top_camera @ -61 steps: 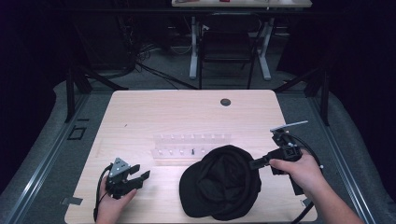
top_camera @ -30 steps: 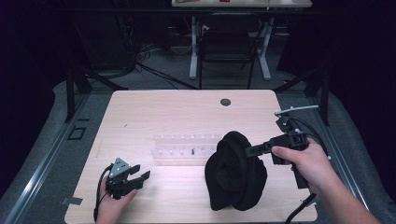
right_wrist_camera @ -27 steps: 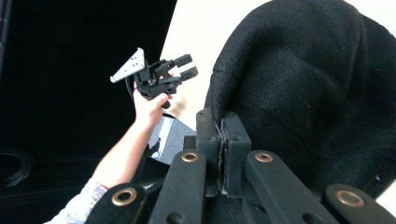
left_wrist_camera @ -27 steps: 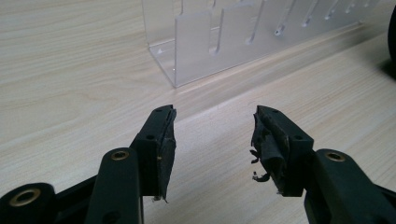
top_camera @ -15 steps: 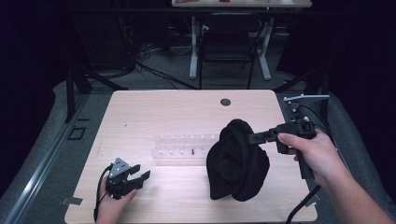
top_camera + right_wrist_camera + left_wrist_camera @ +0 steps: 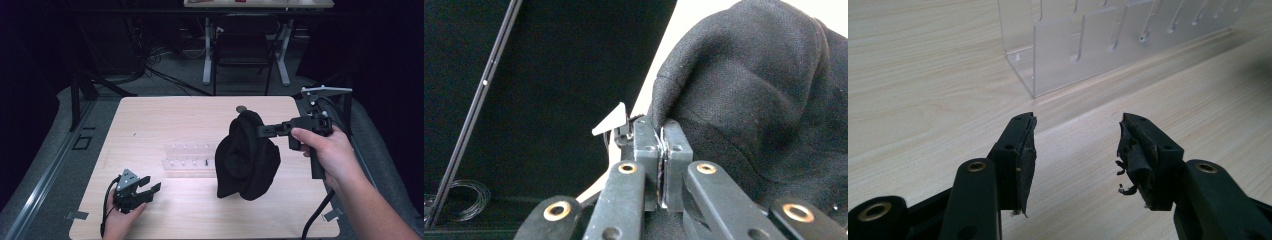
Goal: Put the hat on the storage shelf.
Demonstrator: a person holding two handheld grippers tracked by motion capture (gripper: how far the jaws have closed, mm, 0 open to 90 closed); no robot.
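My left gripper [image 6: 145, 191] rests low at the near left corner of the wooden table [image 6: 150, 120], held in my left hand [image 6: 117, 220], and its jaws stand apart with nothing between them. In the left gripper view [image 6: 1075, 145] I see bare wood between the two worn pads, and just beyond them the end of a clear plastic rack [image 6: 1108, 40], its slotted dividers running away to the right.

In the high view that rack [image 6: 187, 159] lies flat near the middle of the table, well apart from my left gripper.

To its right, my right hand [image 6: 327, 152] holds my right gripper [image 6: 262, 131] raised above the table, jaws pointing left. They are clamped together on a fold at the top of a black cap [image 6: 247, 157], which hangs down limp from the grip, its lower edge close to the table. In the right gripper view [image 6: 663, 145] the jaws press tight on the black cloth [image 6: 764, 95].

Farther back, a small dark round object [image 6: 241, 108] sits near the table's far edge.
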